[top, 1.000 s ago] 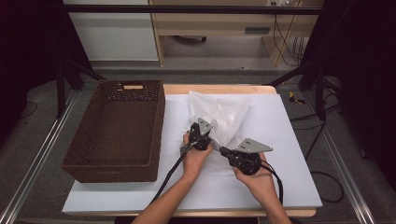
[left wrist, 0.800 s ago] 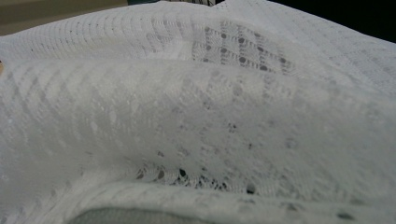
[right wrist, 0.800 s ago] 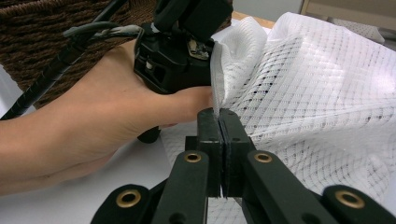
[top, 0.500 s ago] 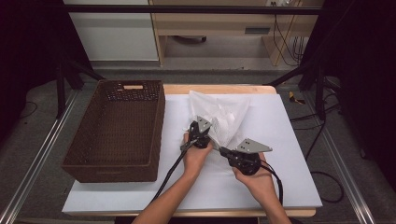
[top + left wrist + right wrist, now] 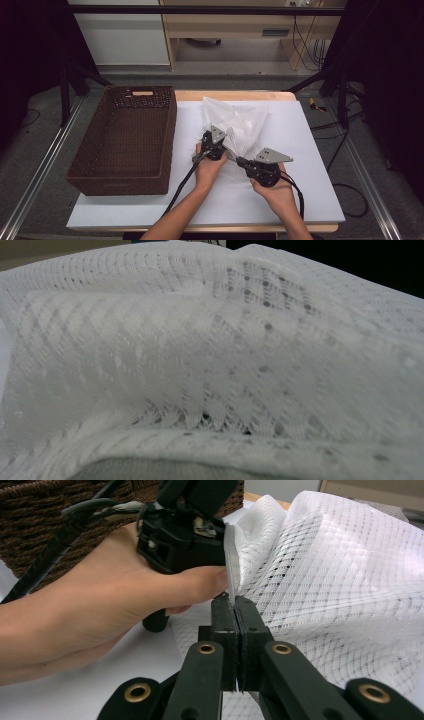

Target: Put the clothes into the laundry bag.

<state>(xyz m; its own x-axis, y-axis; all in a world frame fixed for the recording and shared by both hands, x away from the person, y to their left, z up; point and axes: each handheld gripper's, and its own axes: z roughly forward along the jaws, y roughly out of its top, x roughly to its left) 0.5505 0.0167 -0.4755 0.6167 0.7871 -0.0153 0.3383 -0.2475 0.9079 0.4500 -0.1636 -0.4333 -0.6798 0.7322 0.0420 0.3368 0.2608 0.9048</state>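
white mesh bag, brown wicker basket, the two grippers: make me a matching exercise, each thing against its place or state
Things:
1. white mesh laundry bag
2. brown woven wicker basket
3. right gripper
4. left gripper

Places or states:
A. stands at the left of the white-covered table
B. jaws pressed together on a thin edge of mesh, seen in the right gripper view
C. lies crumpled at the middle of the table
D. held against the bag's near left side, in the hand nearer the basket

Pairs: 1-C, 2-A, 3-B, 4-D
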